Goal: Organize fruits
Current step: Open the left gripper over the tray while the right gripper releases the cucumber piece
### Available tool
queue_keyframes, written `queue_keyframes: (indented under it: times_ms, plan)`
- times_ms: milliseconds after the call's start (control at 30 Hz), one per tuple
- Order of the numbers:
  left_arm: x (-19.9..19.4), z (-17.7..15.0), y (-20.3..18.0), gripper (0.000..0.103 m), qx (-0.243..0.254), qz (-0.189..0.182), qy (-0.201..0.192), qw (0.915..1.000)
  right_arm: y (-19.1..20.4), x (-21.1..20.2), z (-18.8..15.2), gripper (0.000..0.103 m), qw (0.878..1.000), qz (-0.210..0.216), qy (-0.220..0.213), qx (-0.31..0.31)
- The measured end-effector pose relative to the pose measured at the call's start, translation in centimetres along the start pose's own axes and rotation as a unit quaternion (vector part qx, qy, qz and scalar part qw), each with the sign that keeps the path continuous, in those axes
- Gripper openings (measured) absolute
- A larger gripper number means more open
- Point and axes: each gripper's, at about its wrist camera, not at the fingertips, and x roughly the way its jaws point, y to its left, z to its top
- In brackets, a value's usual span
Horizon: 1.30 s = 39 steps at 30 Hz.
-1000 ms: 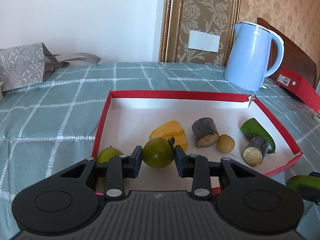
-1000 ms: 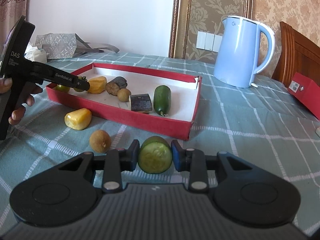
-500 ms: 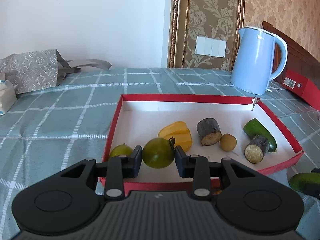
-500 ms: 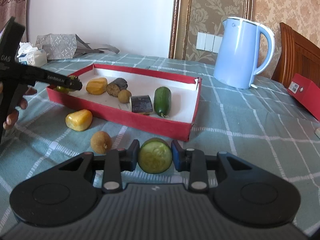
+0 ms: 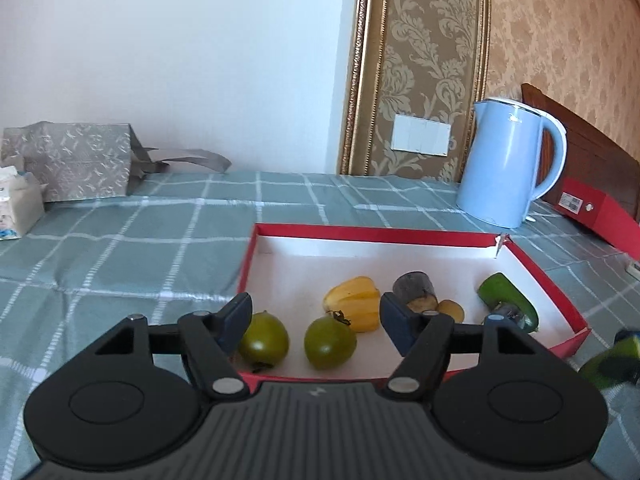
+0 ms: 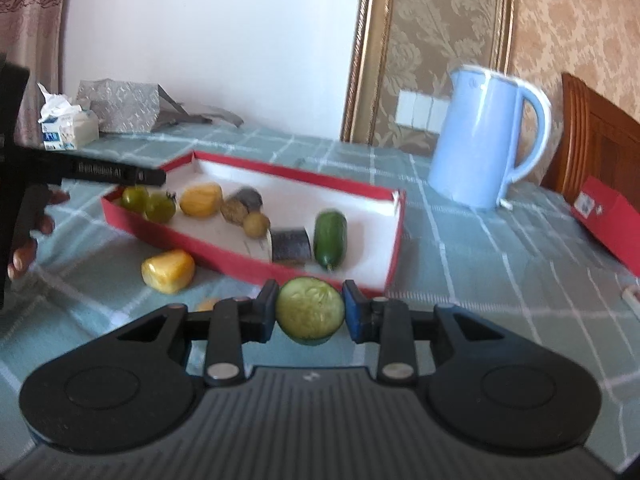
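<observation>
A red tray (image 5: 372, 234) with a white floor lies on the checked cloth. My left gripper (image 5: 316, 314) hangs over its near left corner, jaws opening. A green tomato (image 5: 330, 342) rests on the tray floor between the fingers, touched by neither pad. A second green tomato (image 5: 264, 338) lies beside it. Farther in are a yellow fruit (image 5: 354, 306), a dark cut piece (image 5: 414, 292), a small round fruit (image 5: 452, 310) and a cucumber (image 5: 508, 298). My right gripper (image 6: 310, 308) is shut on a cucumber piece (image 6: 310, 314), in front of the tray's near wall (image 6: 224, 256).
A yellow fruit (image 6: 168, 272) and a brown one (image 6: 206, 304), partly hidden, lie on the cloth before the tray. A blue kettle (image 5: 508, 164) stands behind it, a red box (image 5: 600, 216) to the right. A grey bag (image 5: 68, 160) and tissue box (image 5: 20, 208) sit far left.
The left jaws have spread and let go of the green tomato, which now lies in the tray. The left gripper has drawn back a little. The right gripper still grips the cucumber piece.
</observation>
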Motion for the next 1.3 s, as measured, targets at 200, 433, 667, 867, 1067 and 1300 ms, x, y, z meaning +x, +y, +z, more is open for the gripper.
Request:
queue_keyframes:
  times_ms: [200,433,667,867,1067,1300]
  plan:
    - [-0.1,-0.2,1.0,0.07,-0.017,-0.002,0.003,0.9998,1.6,1.7,3.4,0.031,0.999,0.008,-0.023,-0.033]
    - [0.0,-0.3,1.4,0.07,-0.026,0.005,0.008,0.9996,3.4,6.6,6.3,0.031,0.999,0.033,-0.007,-0.036]
    - [0.1,-0.3,1.3,0.07,-0.023,0.005,0.006,0.9997,4.3,10.6,7.0,0.031,0.999,0.04,0.017,-0.033]
    - [0.0,-0.3,1.7,0.07,-0.032,0.004,0.006,0.9995,5.4,10.7,6.9,0.031,0.997,0.055,0.026,-0.044]
    - [0.1,-0.4,1.5,0.07,-0.025,0.007,0.009,0.9996,5.4,11.1,6.9,0.032,0.997,0.062,0.033,-0.038]
    - [0.2,-0.3,1.6,0.07,-0.027,0.006,0.012,0.9995,5.7,10.5,6.5,0.032,0.997,0.061,0.032,-0.044]
